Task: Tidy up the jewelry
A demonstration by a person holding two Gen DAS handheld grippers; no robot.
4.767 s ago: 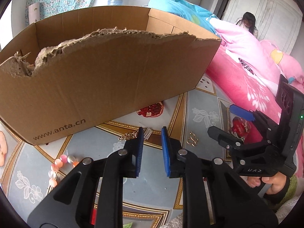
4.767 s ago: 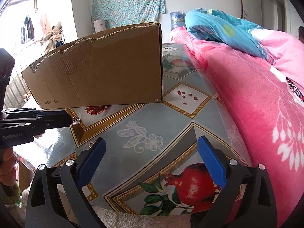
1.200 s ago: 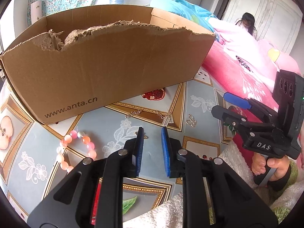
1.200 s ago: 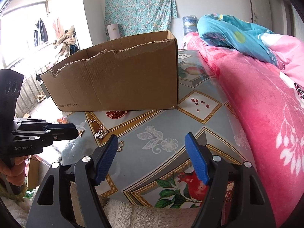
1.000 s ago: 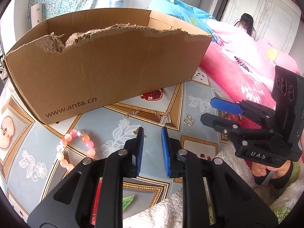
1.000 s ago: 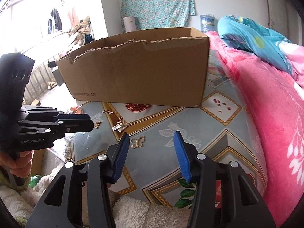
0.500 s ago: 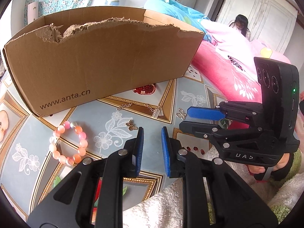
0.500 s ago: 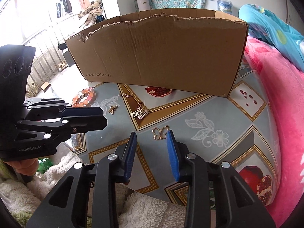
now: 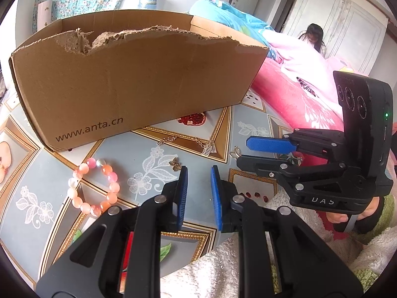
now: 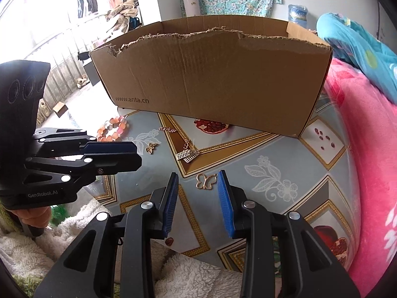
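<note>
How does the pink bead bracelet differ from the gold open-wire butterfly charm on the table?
The pink bead bracelet is a larger ring of round beads; the gold open-wire butterfly charm is small, flat metal. The bracelet lies near the cardboard box; the charm lies ahead of the right gripper. Both rest on the table, ungripped.

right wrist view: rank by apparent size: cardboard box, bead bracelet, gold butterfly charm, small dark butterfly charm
1. cardboard box
2. bead bracelet
3. gold butterfly charm
4. small dark butterfly charm

The gold charm lies nearer the camera than the dark one, so their true order is unsure.
</note>
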